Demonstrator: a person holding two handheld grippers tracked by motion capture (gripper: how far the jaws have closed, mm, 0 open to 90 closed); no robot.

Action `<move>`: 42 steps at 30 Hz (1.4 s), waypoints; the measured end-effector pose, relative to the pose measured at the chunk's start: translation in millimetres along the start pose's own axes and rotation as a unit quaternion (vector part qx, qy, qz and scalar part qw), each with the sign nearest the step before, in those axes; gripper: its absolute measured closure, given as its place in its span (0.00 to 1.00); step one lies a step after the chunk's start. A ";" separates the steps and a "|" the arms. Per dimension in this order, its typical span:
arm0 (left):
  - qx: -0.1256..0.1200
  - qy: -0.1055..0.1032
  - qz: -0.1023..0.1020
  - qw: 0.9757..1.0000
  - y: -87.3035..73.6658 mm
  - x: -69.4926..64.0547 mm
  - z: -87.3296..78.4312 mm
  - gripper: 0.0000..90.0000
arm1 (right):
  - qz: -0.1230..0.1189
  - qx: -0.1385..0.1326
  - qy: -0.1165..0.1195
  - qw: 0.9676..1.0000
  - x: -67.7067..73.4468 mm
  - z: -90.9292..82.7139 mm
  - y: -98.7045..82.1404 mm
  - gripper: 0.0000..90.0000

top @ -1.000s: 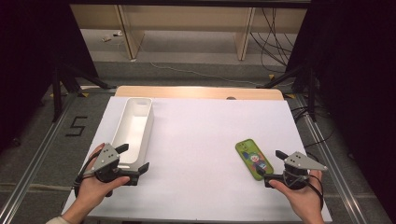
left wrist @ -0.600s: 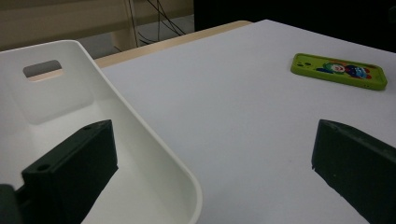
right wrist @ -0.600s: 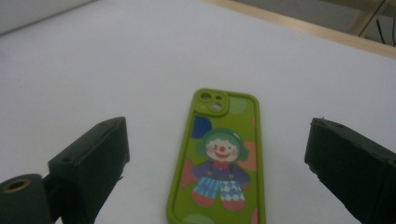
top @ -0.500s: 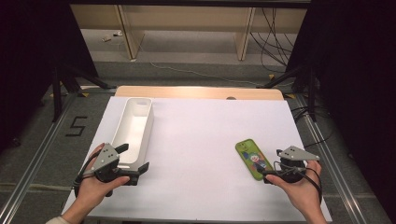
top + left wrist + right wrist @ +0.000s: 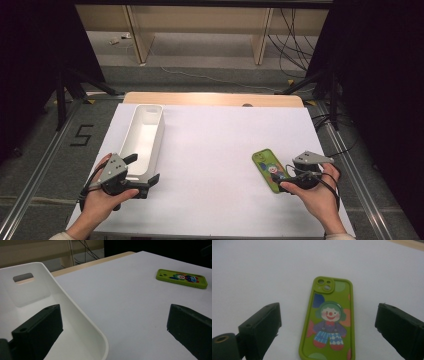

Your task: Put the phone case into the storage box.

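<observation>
A green phone case (image 5: 269, 169) with a clown picture lies flat on the white table at the right, camera hole away from me. My right gripper (image 5: 281, 176) is open at its near end. In the right gripper view the case (image 5: 328, 320) lies between the jaws of that gripper (image 5: 328, 313), apart from both. A long white tray (image 5: 142, 137) stands at the left. My left gripper (image 5: 143, 169) is open astride the tray's near right corner. In the left gripper view one jaw of this gripper (image 5: 112, 315) is inside the tray (image 5: 82, 322) and the other is over the table.
The table's white sheet (image 5: 210, 150) is bare between tray and case. A wooden strip (image 5: 215, 98) runs along the far edge. Metal rails (image 5: 35, 175) flank the table, with cables (image 5: 295, 40) on the floor beyond. The case (image 5: 182, 278) lies far right in the left gripper view.
My right gripper has moved left and closer to the phone case, so its jaws now flank the case's near end. The left gripper and the tray have not moved.
</observation>
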State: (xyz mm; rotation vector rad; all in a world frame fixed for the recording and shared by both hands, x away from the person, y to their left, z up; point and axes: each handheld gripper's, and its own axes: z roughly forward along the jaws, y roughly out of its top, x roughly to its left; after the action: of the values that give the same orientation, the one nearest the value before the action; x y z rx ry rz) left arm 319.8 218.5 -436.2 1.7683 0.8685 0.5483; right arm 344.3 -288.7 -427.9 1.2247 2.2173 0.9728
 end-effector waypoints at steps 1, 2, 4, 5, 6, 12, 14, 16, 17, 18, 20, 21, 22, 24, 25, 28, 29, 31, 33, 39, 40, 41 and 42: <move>0.000 0.000 0.000 1.000 0.0 0.0 0.0 0.00 | 0.000 0.000 0.000 1.000 0.0 0.0 0.0 0.08; 0.000 0.000 0.000 1.000 0.0 0.0 0.1 0.00 | 0.000 0.014 -0.001 1.000 -0.4 1.6 2.5 0.08; 0.000 0.000 0.000 1.000 0.0 0.3 0.2 0.00 | 0.003 0.027 -0.001 1.000 -0.4 4.0 4.2 0.08; 0.000 0.000 0.000 1.000 0.0 0.3 0.2 0.00 | 0.001 0.032 -0.002 0.999 -0.7 5.3 4.9 0.08; 0.001 0.000 0.000 1.000 0.0 0.4 0.2 0.00 | 0.001 0.032 -0.002 0.999 -0.7 5.3 4.9 0.08; -0.001 0.001 -0.002 1.000 0.3 0.1 0.1 0.00 | -0.002 0.100 -0.005 0.995 -3.9 19.7 17.0 0.10; -0.001 0.001 -0.001 1.000 0.2 0.5 0.4 0.00 | -0.002 0.110 -0.005 0.994 -4.4 22.4 19.3 0.11; 0.000 0.001 -0.001 1.000 -0.1 0.6 0.7 0.00 | 0.000 0.128 -0.004 0.992 -6.1 28.4 24.2 0.11; 0.000 0.002 -0.001 1.000 0.0 0.7 0.6 0.00 | 0.000 0.135 -0.004 0.991 -7.1 31.5 26.7 0.11; 0.000 0.002 -0.002 1.000 0.0 0.7 0.5 0.00 | -0.001 0.143 -0.005 0.990 -8.0 34.8 28.9 0.11; -0.001 0.003 -0.002 1.000 0.1 0.8 0.2 0.00 | 0.000 0.170 -0.002 0.985 -11.7 44.4 34.4 0.12; -0.002 0.003 -0.003 1.000 0.1 1.0 0.0 0.00 | 0.002 0.178 -0.001 0.984 -12.4 47.7 35.7 0.12; -0.002 0.003 -0.003 1.000 0.1 1.0 0.0 0.00 | 0.002 0.178 -0.001 0.984 -12.4 47.7 35.7 0.12; -0.002 0.003 -0.004 1.000 0.2 1.1 0.0 0.00 | 0.003 0.210 0.003 0.978 -14.3 56.3 38.3 0.12; -0.002 0.003 -0.004 1.000 0.2 1.1 0.0 0.00 | 0.003 0.210 0.003 0.978 -14.3 56.3 38.3 0.12; -0.001 0.002 -0.003 1.000 0.0 0.8 0.1 0.00 | 0.009 0.248 0.006 0.969 -16.1 64.6 40.5 0.12; -0.001 0.002 -0.003 1.000 0.0 0.8 0.1 0.00 | 0.009 0.248 0.006 0.969 -16.1 64.6 40.5 0.12; -0.002 0.002 -0.002 1.000 0.3 0.8 -0.1 0.00 | 0.004 0.268 0.010 0.963 -17.5 69.4 42.3 0.12; -0.002 0.003 -0.003 1.000 0.3 1.0 0.0 0.00 | 0.003 0.272 0.010 0.962 -17.2 72.7 43.3 0.12; -0.003 0.004 -0.003 1.000 0.6 1.0 -0.3 0.00 | 0.005 0.292 0.006 0.956 -15.4 80.2 44.3 0.12; -0.003 0.004 -0.003 1.000 0.6 1.0 -0.3 0.00 | 0.005 0.297 0.007 0.955 -15.9 81.8 45.2 0.11; -0.003 0.004 -0.003 1.000 0.6 1.0 -0.3 0.00 | 0.005 0.297 0.007 0.955 -15.9 81.8 45.2 0.11; -0.002 0.004 -0.002 1.000 0.6 1.0 -0.3 0.00 | 0.004 0.297 0.006 0.955 -15.9 83.8 45.6 0.09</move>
State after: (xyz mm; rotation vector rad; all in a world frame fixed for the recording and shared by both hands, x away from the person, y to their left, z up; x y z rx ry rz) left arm 320.4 219.4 -435.6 1.7605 0.8754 0.5534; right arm 432.2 -254.4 -449.1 1.4633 2.6130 0.3026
